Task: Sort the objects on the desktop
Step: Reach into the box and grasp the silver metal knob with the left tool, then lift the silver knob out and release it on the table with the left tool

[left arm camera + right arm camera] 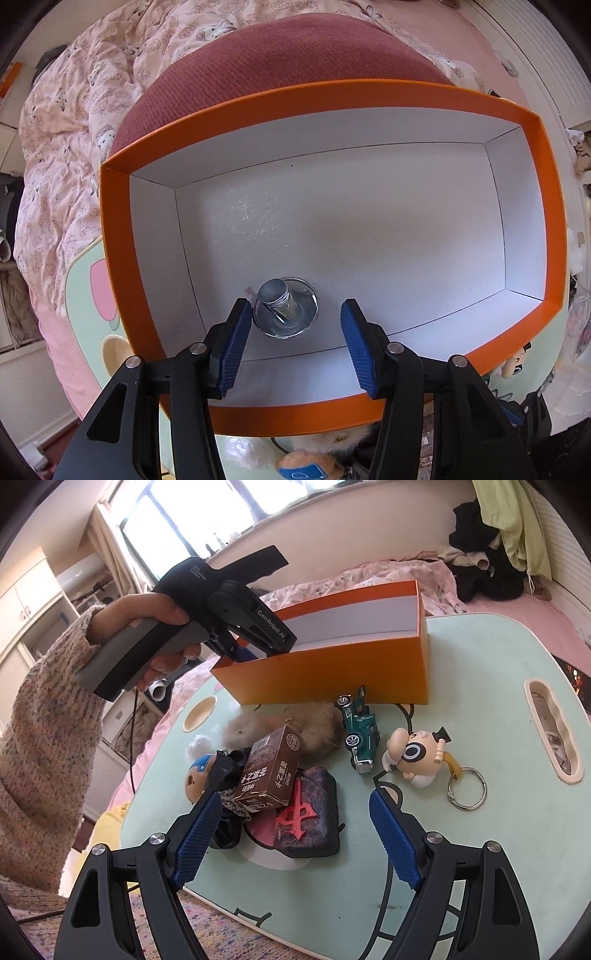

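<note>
Blue ribbed pads of the left gripper fill the bottom of the left wrist view, spread apart with nothing pressed between them: released. Just beyond the tips, closer to the left pad, a small clear glass jar with a silver screw lid stands upright on the white floor of the orange cardboard box. Pads not touching it, so I read that item as delivered.

Right gripper also wide open, empty, angled down over the pale green table. Remaining pile sits straight ahead of it: black block with a red raised character lies between the fingers' line, nearest to the tips; brown printed carton leans on it just behind, long axis running away and up-right. Bear keychain with blue cap to the left, beige fur ball behind, green toy car and cartoon figure on a key ring to the right, car's long axis pointing toward the box.

Judgement: right hand is nearer the pile; black block is the obvious next pick. Box stands beyond the pile, so carry goes forward and over the near wall.
</note>
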`<state>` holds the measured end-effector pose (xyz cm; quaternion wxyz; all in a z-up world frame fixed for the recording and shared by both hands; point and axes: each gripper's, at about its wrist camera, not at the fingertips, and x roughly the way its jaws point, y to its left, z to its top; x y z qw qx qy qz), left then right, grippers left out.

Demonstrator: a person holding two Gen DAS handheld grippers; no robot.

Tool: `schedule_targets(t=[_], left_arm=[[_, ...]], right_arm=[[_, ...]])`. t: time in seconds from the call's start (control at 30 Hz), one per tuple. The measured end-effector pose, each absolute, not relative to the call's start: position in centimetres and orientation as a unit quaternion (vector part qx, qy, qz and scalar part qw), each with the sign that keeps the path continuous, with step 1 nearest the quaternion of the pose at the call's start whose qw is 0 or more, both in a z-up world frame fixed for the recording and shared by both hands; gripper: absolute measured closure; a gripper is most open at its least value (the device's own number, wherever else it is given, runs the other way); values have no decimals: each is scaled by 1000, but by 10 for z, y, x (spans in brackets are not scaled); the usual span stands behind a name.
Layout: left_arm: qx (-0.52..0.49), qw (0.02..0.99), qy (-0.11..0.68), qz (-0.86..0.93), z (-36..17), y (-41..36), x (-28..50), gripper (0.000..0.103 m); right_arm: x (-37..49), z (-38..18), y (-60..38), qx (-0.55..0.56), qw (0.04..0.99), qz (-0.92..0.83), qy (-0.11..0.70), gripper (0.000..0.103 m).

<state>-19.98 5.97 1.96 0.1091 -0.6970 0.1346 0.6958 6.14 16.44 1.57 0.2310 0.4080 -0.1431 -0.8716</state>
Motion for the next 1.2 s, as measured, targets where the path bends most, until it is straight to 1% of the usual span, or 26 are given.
schedule_targets(t=[0.1,0.23,0.47,0.6,0.67,0.73,0.87,0.97,1.07,1.2], left_arm=[[-697,107,129,698,18,59,-201,72],[-681,121,118,713,27,55,-198,72],[-616,162,82,767,89,45,-177,72],[-575,199,98,788,119,43,-141,72],[-563,213,103,792,124,38,-120,72],[-556,215,106,796,116,25,-106,72],[-548,165,132,810,80,7,-86,72],[-540,139,109,823,58,-7,-78,72],[-507,108,87,851,44,-15,-67,72],[-488,113,8,866,29,-25,-60,72]], right_arm=[[61,16,164,407,231,-872,-144,21],[61,14,166,409,231,-871,-146,21],[62,14,169,407,230,-872,-145,21],[63,16,170,402,226,-876,-143,21],[64,17,171,399,224,-878,-143,21],[63,18,172,399,221,-878,-143,21],[64,18,170,400,215,-881,-135,21],[66,20,169,397,199,-888,-119,21],[68,24,169,390,181,-898,-98,21],[69,23,172,386,149,-907,-76,21]])
